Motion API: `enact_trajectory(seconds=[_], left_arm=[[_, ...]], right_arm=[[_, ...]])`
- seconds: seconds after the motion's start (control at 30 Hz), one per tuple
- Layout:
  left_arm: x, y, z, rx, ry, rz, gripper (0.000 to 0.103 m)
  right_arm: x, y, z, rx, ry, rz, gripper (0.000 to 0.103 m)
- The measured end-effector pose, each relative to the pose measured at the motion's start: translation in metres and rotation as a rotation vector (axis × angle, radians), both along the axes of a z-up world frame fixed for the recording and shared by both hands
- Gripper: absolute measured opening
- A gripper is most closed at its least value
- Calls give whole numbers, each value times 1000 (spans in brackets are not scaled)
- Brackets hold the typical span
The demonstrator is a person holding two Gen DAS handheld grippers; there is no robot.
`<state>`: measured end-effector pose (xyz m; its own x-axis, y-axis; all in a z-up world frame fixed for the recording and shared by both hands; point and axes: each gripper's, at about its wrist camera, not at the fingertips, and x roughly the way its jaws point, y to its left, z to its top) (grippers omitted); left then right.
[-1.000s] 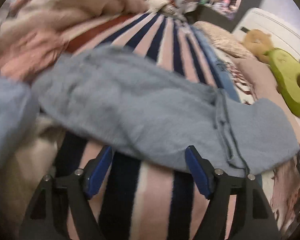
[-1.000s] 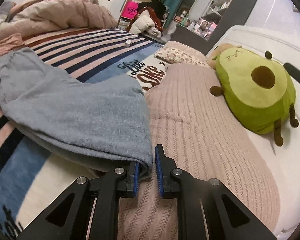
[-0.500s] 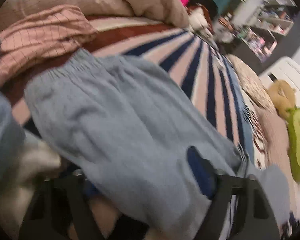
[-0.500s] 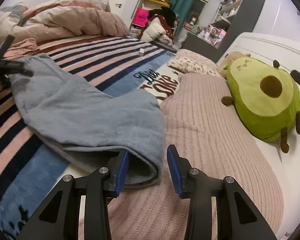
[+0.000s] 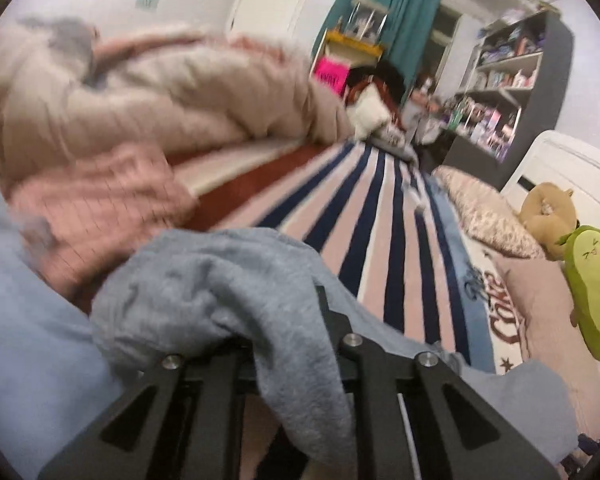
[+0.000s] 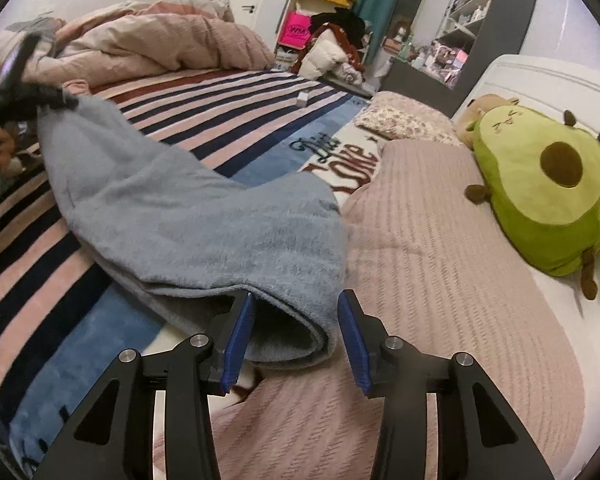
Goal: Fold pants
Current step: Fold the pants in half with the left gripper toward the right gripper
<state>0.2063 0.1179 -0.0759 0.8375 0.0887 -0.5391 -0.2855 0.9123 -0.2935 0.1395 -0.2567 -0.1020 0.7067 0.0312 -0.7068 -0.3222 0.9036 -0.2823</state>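
The grey-blue fleece pants (image 6: 188,216) lie across the striped blanket on the bed. My right gripper (image 6: 296,332) is open, its blue pads either side of the pants' near end, which rests on the bed. My left gripper (image 5: 284,344) is shut on the pants' far end (image 5: 228,280) and holds it lifted; the cloth drapes over the fingers and hides the pads. In the right wrist view the left gripper (image 6: 32,96) shows at the far left, holding that end up.
A pink checked garment (image 5: 96,212) and a bunched beige duvet (image 5: 160,92) lie beyond the pants. An avocado plush (image 6: 548,184) sits at the right by the white headboard. A pink knit cover (image 6: 440,280) spreads under my right gripper. Shelves stand at the back.
My left gripper closed on the pants' far end and lifted it. My right gripper opened and let go of the near end, which now lies on the bed.
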Motion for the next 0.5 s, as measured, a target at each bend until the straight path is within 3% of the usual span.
enact_trajectory(seconds=[0.07,0.1,0.17,0.23,0.37,0.5], left_arm=[[-20,11,21,22,-51,29,9],[-31,18,31,42,-70,56,9],[-46,28,48,88,-89,94,9],[-49,32,58,158,-68,94,9],[-44,17,58,214,-43,-34,9],[-33,-29,50,262,-56,-222,9]], right_arm=[[-8,12,-1,-56,-38,31,2],[-12,19,-2,-63,-49,57,2],[-17,29,0,69,15,122,2],[-18,39,-2,132,69,163,2],[-18,52,-1,126,56,173,2],[-17,44,6,172,60,157,2]])
